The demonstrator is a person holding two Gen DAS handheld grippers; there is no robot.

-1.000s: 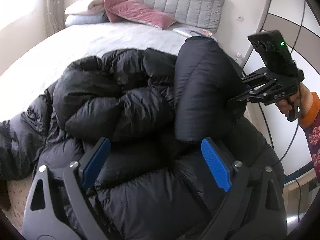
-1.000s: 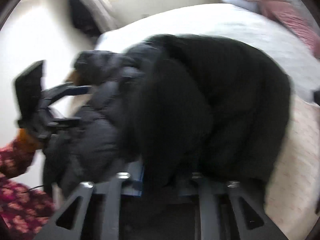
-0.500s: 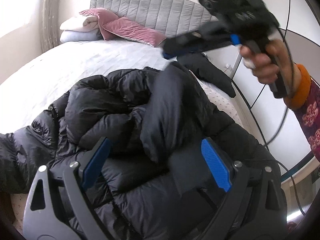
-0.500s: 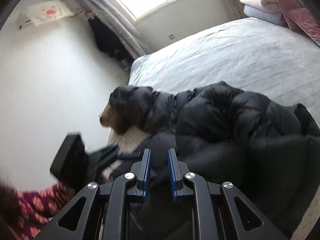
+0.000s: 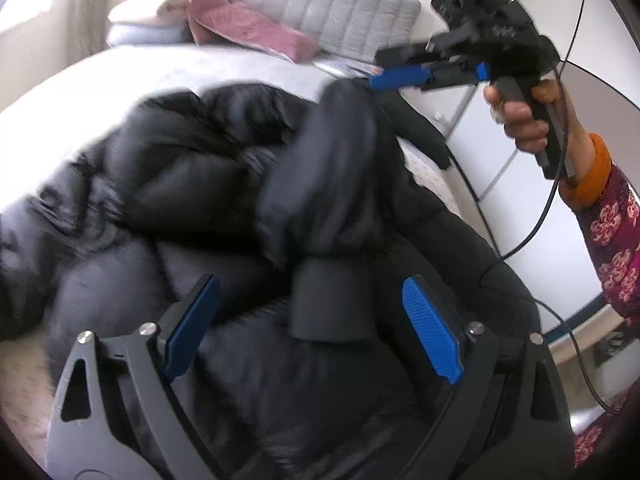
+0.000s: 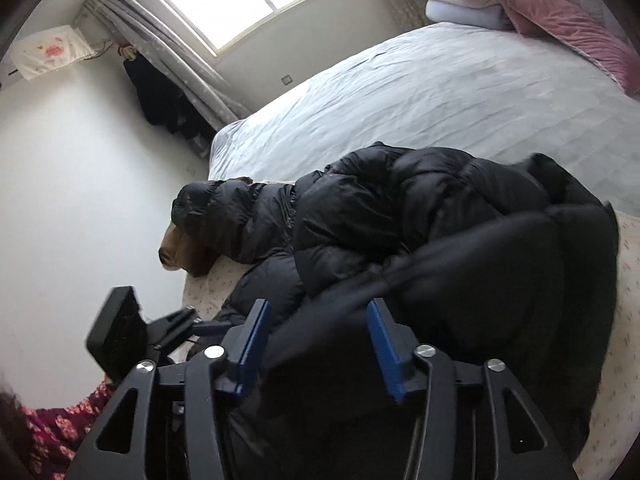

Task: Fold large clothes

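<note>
Jacket (image 5: 208,184) left part motion-blurred; brown hood trim (image 6: 182,250) mostly hidden under jacket.

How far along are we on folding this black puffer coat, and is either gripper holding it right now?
Partly done: one sleeve already lies folded across the black puffer coat on the bed. Nothing is in hand: the left gripper and right gripper are both open above the fabric. Left: the hood end hangs off the bed edge and the body remains bunched, not folded flat.

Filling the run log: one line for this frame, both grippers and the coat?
left gripper: open, over coat | right gripper: open, sleeve released | black puffer down coat: bunched on bed, sleeve folded across
</note>
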